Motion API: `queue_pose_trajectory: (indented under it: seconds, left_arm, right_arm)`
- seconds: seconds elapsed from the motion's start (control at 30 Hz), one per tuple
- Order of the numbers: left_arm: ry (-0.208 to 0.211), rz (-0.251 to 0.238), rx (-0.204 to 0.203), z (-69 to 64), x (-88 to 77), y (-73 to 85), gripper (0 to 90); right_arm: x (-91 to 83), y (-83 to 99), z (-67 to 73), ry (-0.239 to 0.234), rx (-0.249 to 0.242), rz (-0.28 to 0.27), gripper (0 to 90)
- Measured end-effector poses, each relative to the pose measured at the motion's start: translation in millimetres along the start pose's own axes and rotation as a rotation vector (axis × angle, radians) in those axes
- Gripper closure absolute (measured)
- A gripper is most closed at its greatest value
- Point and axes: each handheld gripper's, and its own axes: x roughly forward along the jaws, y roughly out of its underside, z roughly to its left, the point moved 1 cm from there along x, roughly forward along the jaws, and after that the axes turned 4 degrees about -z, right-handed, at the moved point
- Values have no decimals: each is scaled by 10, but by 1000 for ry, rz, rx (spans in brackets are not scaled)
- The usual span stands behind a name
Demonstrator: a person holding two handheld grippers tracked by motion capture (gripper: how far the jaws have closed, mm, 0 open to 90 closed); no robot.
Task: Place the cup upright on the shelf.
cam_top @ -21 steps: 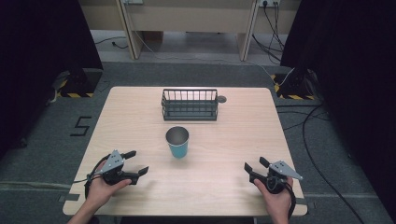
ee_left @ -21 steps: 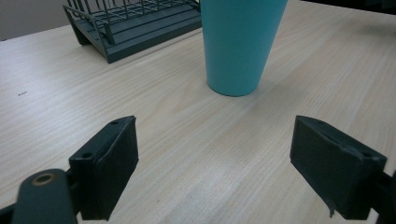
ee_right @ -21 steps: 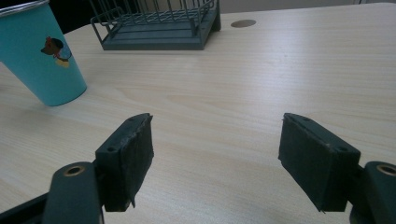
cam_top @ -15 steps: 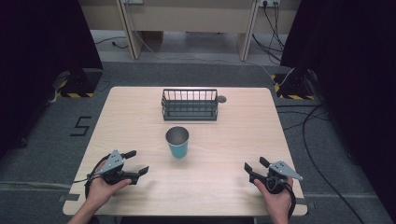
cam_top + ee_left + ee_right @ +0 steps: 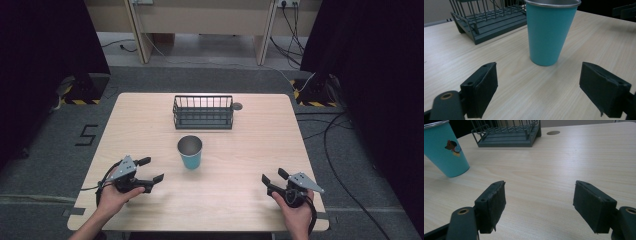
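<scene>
Teal cup [image 5: 190,152] upright before wire rack [image 5: 203,112].

- Setting read as a lab or recording studio, not a home.
- Black curtains [image 5: 45,55] hung on both sides of the work area.
- Yellow-and-black hazard tape [image 5: 75,101] marked stand bases on the grey carpet [image 5: 210,80].
- Loose cables [image 5: 332,150] ran across the floor to wall sockets [image 5: 285,3].
- A taped numeral "5" [image 5: 87,135] lay beside the plain wooden table [image 5: 150,115].
- The table had a cable grommet [image 5: 237,106].
</scene>
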Motion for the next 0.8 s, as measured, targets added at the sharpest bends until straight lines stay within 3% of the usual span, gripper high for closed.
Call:
queue_pose_trajectory:
  seconds: [0.2, 0.8]
  left_arm:
    - [25, -10, 24, -22, 133, -111, 144]
    - [61, -1, 43, -49, 380, -189, 144]
  right_arm:
    - [0, 0, 1, 2, 1, 0, 267]
    - [3, -1, 3, 0, -1, 4, 267]
